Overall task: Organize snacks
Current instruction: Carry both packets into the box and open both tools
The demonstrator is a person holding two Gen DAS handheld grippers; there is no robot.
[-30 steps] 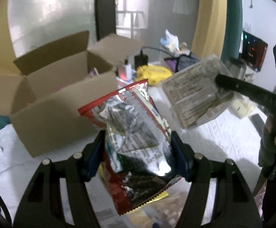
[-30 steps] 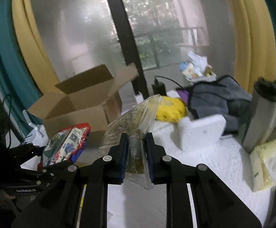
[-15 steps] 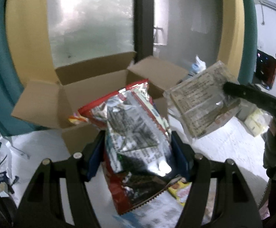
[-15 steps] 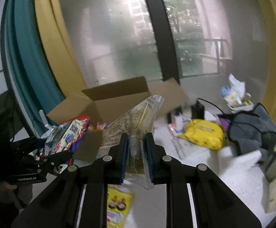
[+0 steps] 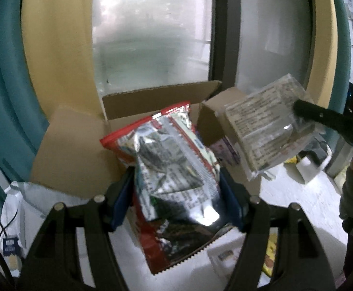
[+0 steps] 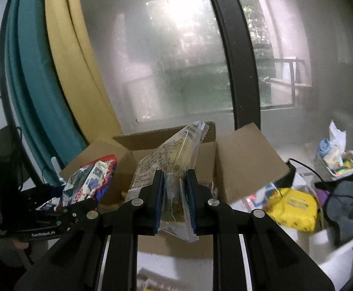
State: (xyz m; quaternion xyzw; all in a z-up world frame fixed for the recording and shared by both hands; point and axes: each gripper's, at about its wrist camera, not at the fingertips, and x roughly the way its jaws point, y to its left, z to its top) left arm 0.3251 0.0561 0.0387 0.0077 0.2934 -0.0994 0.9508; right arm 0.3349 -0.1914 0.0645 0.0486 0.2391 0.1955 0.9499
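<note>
Right wrist: right hand-held gripper (image 6: pixel 174 202) clamps clear packet (image 6: pixel 174 160); cardboard box (image 6: pixel 246 160) ahead; yellow pack (image 6: pixel 292 208) beside

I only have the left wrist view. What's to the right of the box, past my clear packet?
Observer: A yellow pack lies on the table right of the box.
Operator: Anything beyond it?
Observer: A grey cloth, and a small basket behind it.
Operator: How is the right gripper holding the clear packet?
Observer: The right gripper pinches the clear packet near its bottom; the top sticks up in front of the box.
</note>
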